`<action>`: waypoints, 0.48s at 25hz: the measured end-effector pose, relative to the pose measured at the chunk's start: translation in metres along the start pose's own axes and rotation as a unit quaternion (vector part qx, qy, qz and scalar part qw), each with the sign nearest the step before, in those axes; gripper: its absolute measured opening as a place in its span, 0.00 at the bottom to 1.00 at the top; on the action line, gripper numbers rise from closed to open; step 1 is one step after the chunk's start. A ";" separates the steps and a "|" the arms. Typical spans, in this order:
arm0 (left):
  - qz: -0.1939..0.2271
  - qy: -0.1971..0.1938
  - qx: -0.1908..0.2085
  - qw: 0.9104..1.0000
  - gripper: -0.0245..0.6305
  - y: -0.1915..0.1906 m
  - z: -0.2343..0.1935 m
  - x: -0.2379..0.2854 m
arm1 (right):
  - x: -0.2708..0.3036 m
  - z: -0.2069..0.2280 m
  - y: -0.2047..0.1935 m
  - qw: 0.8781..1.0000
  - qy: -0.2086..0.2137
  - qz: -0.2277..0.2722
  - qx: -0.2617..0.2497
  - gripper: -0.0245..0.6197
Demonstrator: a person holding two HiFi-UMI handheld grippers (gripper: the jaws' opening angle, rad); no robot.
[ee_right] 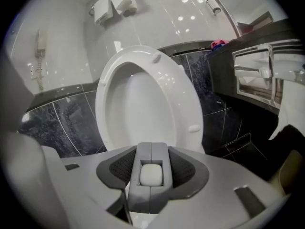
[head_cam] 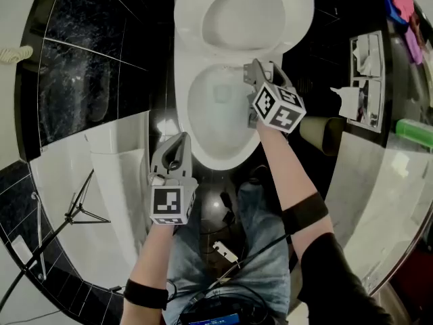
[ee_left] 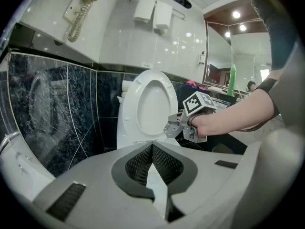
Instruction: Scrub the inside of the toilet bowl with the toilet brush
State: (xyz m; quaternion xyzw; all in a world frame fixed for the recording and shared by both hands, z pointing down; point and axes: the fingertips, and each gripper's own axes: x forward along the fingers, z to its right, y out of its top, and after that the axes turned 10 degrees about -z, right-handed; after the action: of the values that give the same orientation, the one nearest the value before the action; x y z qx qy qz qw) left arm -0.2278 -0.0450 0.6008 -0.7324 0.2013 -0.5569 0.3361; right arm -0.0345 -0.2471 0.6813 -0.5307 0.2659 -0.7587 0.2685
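Note:
The white toilet bowl (head_cam: 220,114) stands open, its seat and lid (head_cam: 243,12) raised against the wall. My right gripper (head_cam: 259,73) hovers over the bowl's right rim. In the right gripper view its jaws (ee_right: 152,149) are shut on a grey handle with a white cap (ee_right: 152,173), aimed at the raised seat (ee_right: 143,99). The brush head is hidden. My left gripper (head_cam: 177,141) hangs by the bowl's front left edge. Its dark pads (ee_left: 138,161) meet at the tips with nothing between them. The left gripper view also shows the right gripper (ee_left: 170,128) in front of the seat (ee_left: 152,104).
Black tiles cover the wall left of the toilet (ee_left: 52,109). Paper rolls (ee_left: 153,11) and a phone handset (ee_left: 83,11) hang above. A cardboard tube (head_cam: 321,134) and a chrome shelf (head_cam: 369,80) sit to the right. A tripod (head_cam: 74,208) stands left; the person's legs (head_cam: 250,249) face the bowl.

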 end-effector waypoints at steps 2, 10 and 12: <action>-0.002 -0.002 -0.002 1.000 0.04 -0.001 0.005 0.000 | -0.010 0.022 0.001 1.000 -0.017 0.000 0.002 0.36; -0.007 -0.006 0.004 1.000 0.04 -0.002 0.020 -0.010 | -0.061 0.070 -0.025 0.996 -0.061 -0.059 -0.038 0.36; 0.001 -0.005 0.026 1.000 0.04 -0.009 0.019 -0.014 | -0.076 0.070 -0.041 0.994 -0.062 -0.079 -0.049 0.36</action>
State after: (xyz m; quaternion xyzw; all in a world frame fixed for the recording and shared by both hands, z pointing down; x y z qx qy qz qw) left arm -0.2143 -0.0244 0.5948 -0.7259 0.1858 -0.5583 0.3563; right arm 0.0485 -0.1735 0.6802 -0.6087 0.2428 -0.7292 0.1970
